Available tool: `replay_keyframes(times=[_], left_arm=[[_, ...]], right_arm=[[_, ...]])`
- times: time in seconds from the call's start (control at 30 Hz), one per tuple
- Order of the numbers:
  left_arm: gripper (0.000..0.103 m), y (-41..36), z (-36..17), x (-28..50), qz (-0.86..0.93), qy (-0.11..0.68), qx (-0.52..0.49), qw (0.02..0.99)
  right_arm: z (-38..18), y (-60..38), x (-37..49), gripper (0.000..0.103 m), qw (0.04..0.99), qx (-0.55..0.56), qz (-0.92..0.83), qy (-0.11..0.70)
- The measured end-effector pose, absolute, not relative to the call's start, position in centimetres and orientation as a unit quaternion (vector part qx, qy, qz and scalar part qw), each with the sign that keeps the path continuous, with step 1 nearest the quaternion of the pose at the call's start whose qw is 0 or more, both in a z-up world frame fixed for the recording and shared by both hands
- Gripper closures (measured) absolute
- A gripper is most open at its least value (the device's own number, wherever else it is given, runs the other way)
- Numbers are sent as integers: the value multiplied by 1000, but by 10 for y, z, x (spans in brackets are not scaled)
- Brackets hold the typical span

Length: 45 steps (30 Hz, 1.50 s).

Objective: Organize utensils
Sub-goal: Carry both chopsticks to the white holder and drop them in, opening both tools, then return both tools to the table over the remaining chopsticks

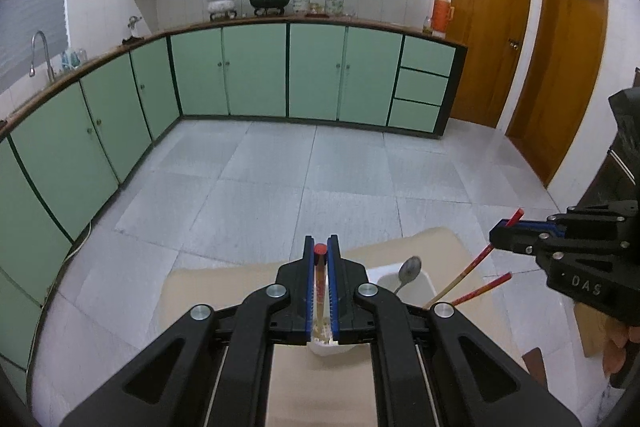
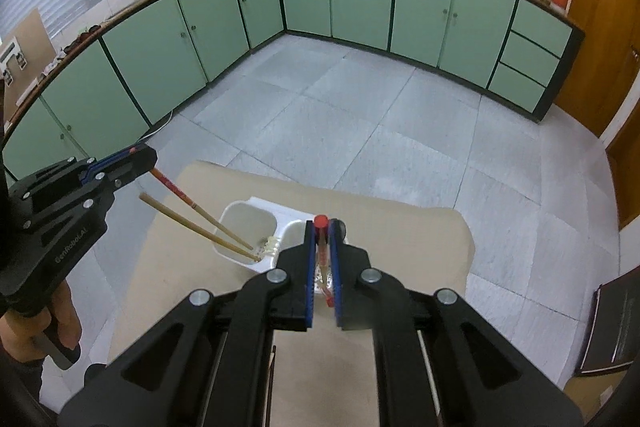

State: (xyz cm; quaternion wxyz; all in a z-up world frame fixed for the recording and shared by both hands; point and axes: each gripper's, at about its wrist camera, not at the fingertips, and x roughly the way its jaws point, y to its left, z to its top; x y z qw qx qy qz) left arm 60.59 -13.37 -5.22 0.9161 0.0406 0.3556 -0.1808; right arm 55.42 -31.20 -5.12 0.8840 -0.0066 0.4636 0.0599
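Left wrist view, left gripper: I'm clamping my jaws on one red-topped chopstick, its red cap poking out just past the tips, its tan shaft running down toward the white utensil holder on the table.
Left wrist view, right gripper: I'm seeing it from the side, closed on a second chopstick near its red end; the lower end is dipping into the holder.
Left wrist view, extras: a metal spoon is standing in the far compartment, and a loose chopstick is leaning out beside it.
Right wrist view, right gripper: I'm gripping its chopstick tight, red cap just above the tips, over the holder's right-hand compartment.
Right wrist view, left gripper: it's coming in from the left, pinching its chopstick; another stick is resting in the left compartment.
Handling: I'm judging these sticks light, stiff, thin and slick, so they're likely to pivot in a pinch; gripping near the thicker red end seems best.
What each view adds: only the left view is showing the spoon's bowl; only the right view is showing the inside of the left compartment, with the stick tips down in it.
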Motion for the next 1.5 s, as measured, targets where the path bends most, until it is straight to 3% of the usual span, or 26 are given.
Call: replay_keyframes(times=[0.17,0.4,0.6,0.7,0.93,1.17,1.5], left_arm=[[88,-120,-49,594,-184,346,27,920],[86,-93,-27,544,-191,308,28,932],[81,-73,-44,473,-201,290,48,935],[74,-64,-70,438,-206,294,45,932],[74,-53,-153,357,-214,327,32,920],[73,-72,-245,289,-247,397,40,883],[73,-94,-289,249,-263,427,56,863]], right_arm=[[-45,-317,544,84,892,-1,59,449],[-26,-329,492,84,912,17,71,404],[-35,-333,414,79,930,24,88,356],[-62,-333,368,78,936,25,86,341],[-164,-309,268,73,939,-9,69,337],[-273,-294,214,73,913,21,78,400],[-302,-279,213,73,909,9,79,409]])
